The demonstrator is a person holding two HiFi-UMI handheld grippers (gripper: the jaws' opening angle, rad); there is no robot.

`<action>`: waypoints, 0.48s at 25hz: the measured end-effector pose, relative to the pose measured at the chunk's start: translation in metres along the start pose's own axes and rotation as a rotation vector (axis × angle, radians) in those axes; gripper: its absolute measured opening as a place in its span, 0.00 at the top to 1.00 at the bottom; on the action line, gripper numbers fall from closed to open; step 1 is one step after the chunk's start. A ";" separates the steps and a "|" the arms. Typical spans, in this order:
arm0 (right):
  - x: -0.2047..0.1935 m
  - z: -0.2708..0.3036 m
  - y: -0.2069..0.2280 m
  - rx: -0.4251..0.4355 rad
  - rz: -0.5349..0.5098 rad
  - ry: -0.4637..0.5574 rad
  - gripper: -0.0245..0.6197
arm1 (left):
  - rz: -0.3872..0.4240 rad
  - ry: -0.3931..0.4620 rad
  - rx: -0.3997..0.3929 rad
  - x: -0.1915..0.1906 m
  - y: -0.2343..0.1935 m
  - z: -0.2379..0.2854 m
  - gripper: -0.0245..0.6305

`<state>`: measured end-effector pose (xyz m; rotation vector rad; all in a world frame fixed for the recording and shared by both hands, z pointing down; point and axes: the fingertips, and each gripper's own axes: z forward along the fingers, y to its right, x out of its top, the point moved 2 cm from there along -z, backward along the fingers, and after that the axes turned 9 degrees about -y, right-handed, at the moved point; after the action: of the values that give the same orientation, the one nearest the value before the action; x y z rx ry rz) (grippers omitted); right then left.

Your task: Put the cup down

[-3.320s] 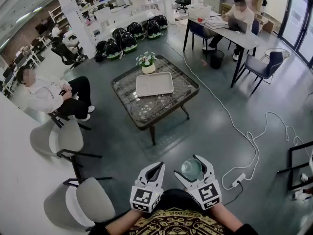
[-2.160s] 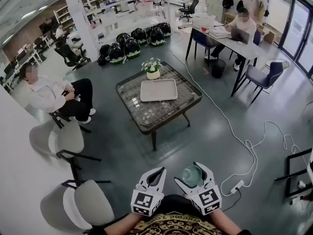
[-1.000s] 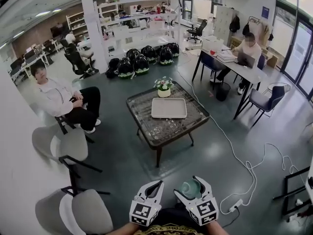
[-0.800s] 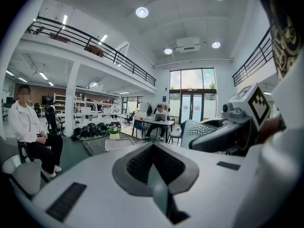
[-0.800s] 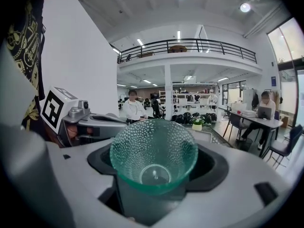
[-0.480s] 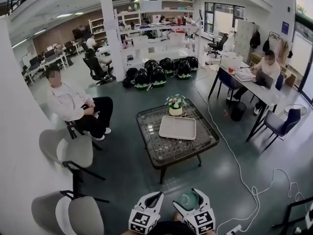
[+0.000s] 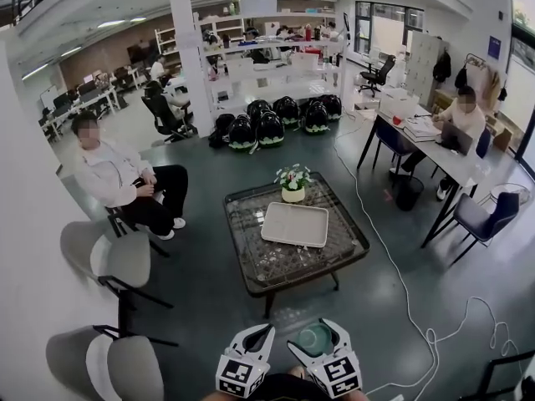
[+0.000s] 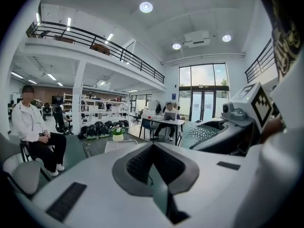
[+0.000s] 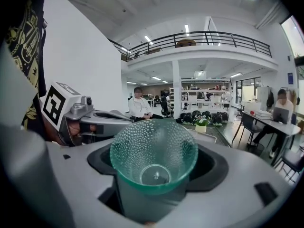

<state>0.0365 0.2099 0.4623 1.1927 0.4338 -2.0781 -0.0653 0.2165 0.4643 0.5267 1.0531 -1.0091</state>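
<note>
The right gripper (image 7: 318, 341) is clamped on a green translucent dimpled glass cup (image 7: 315, 337), one jaw on each side of its wall; the right gripper view looks down into the cup's open mouth, with the round base showing at the bottom and nothing inside. The left gripper (image 7: 266, 332) is held just beside it, jaws drawn together to a point with nothing between them; the left gripper view shows the dark pads (image 8: 137, 163) meeting at the tip. Both grippers sit at the bottom edge of the head view, close to the person's body and above the dark grey floor (image 7: 209, 307); the cup is in the air, well apart from any surface.

Farther ahead stands a low square table with a glass tabletop (image 7: 334, 245) on a dark frame; a white rectangular tray (image 7: 294, 224) lies near its middle, and a small pot of white flowers (image 7: 292, 186) stands at its far edge, just beyond the tray. A seated person in a white top (image 7: 113, 182) is to the left of the table; two grey chairs (image 7: 109, 257) stand nearer along the left wall. A white cable (image 7: 393, 266) trails across the floor to the right of the table; another person (image 7: 464, 115) sits at a long desk on the right.
</note>
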 end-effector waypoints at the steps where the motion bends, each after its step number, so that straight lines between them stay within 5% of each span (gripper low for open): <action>1: 0.000 0.001 0.005 0.006 -0.001 -0.004 0.35 | 0.000 0.001 0.007 0.002 0.001 0.003 0.97; 12: 0.000 0.003 0.034 0.045 -0.012 0.002 0.35 | 0.006 -0.011 0.044 0.012 0.010 0.026 0.97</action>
<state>0.0586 0.1845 0.4656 1.2213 0.3980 -2.1076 -0.0431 0.1966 0.4641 0.5591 1.0208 -1.0308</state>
